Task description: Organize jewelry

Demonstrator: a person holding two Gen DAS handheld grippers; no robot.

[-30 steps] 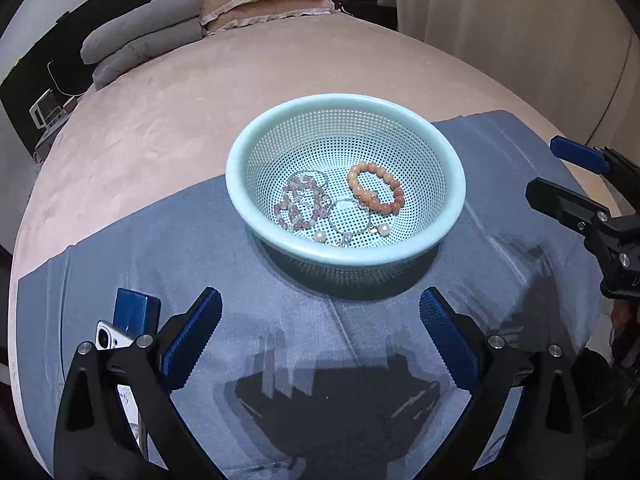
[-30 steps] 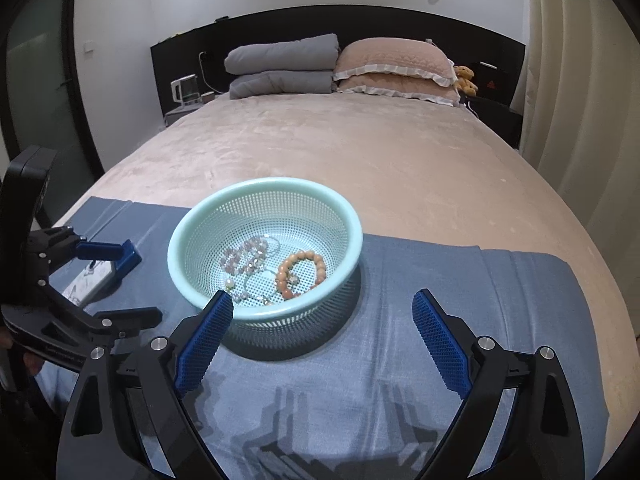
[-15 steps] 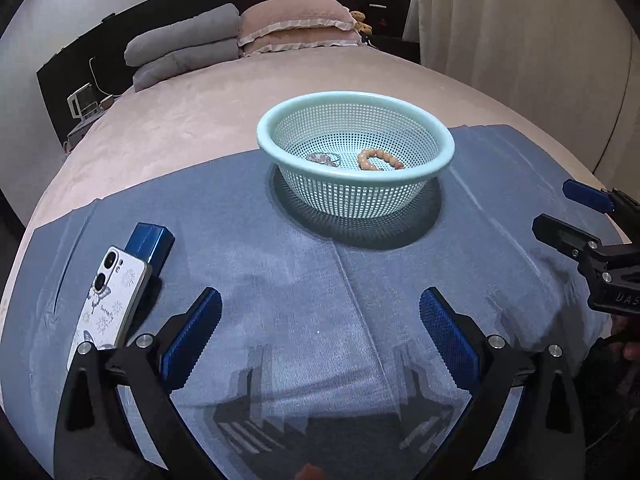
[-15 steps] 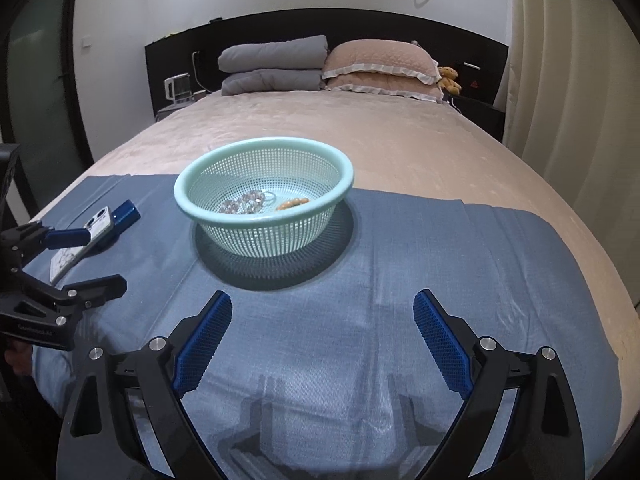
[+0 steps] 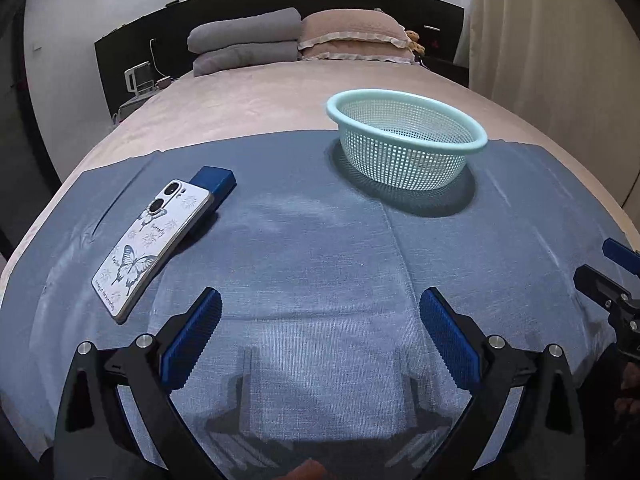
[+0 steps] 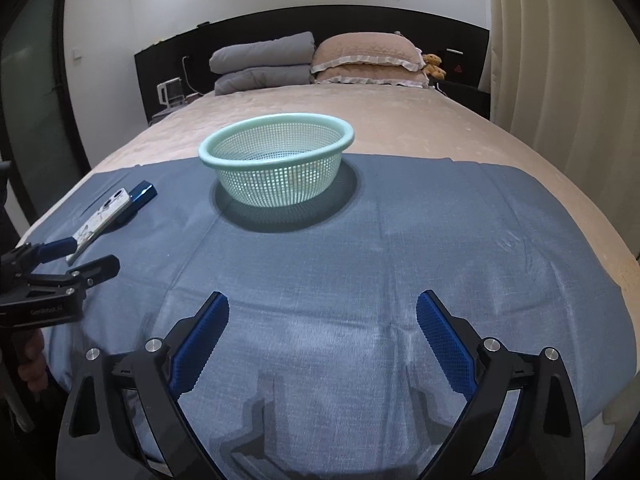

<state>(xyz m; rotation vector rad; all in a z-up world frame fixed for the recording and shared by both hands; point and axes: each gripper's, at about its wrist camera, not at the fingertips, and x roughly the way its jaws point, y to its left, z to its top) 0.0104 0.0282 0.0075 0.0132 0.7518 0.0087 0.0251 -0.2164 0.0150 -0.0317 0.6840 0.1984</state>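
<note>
Looking through the left wrist camera, I see my left gripper (image 5: 320,320) spread wide with nothing between its blue pads (image 5: 190,338), hanging low over the blue cloth (image 5: 304,240) well short of the mint-green mesh basket (image 5: 406,146). That basket sits on the cloth's far part, to the right of my line of sight, and from this low angle its contents are hidden behind the wall, so I cannot tell where the jewelry lies. To the basket's left, well apart from it, a phone (image 5: 150,240) in a butterfly case rests face down, its camera end propped on a small blue box (image 5: 214,180). My right gripper (image 5: 616,272) pokes in at the right edge, nearer than the basket. Switching to the right wrist camera, I see the right gripper (image 6: 322,330) equally wide and empty above the cloth (image 6: 400,248), the basket (image 6: 276,160) ahead and slightly left. Left of the basket lie the phone (image 6: 102,220) and box (image 6: 143,193), and nearer still the left gripper (image 6: 76,256), its fingers apart, held by a hand (image 6: 34,364) at the frame edge.
</note>
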